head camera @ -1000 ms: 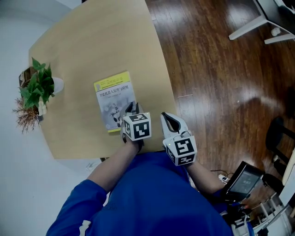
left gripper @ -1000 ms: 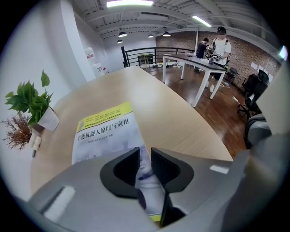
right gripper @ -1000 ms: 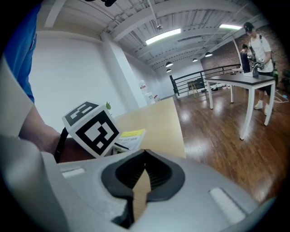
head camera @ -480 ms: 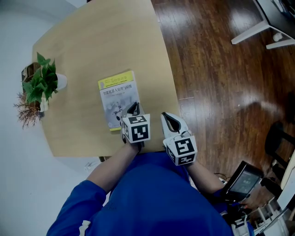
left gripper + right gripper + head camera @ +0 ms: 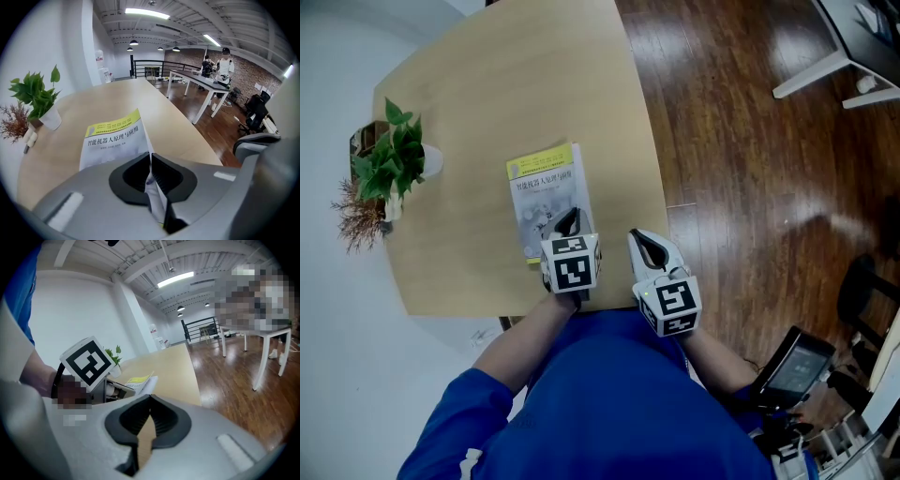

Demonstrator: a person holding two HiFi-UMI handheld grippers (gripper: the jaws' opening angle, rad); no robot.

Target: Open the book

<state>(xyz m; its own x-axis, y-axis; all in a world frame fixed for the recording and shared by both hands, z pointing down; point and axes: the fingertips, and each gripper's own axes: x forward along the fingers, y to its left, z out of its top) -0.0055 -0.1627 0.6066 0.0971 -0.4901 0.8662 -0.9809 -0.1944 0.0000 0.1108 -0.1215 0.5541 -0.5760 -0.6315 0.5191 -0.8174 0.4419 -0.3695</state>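
My left claw (image 5: 570, 217) (image 5: 151, 159) points down at the thin book with a white and grey cover and a yellow strip along its far end (image 5: 542, 197) (image 5: 112, 140). The book lies flat on the pale wooden desk (image 5: 506, 84) (image 5: 131, 101), close to the desk's near edge and nearer its right side. My left claw's jaws have just been closing. Now they are pinched tight on the near right edge of the book's cover. In the left gripper view a thin white sheet comes up between the two dark pads. The rest of the book lies flat.

My right claw (image 5: 643, 240) (image 5: 150, 399) is just beside the left one, to its right, by the desk's near right edge. Its tips are pressed together and there is nothing between them. It does not touch the book (image 5: 138, 380).

A green leafy plant in a small white pot (image 5: 394, 159) (image 5: 35, 96) stands at the desk's left edge, well apart from the book. Some dry brown twigs (image 5: 356, 216) are right next to it. To the right of the desk is a dark, shiny wooden floor (image 5: 741, 141).
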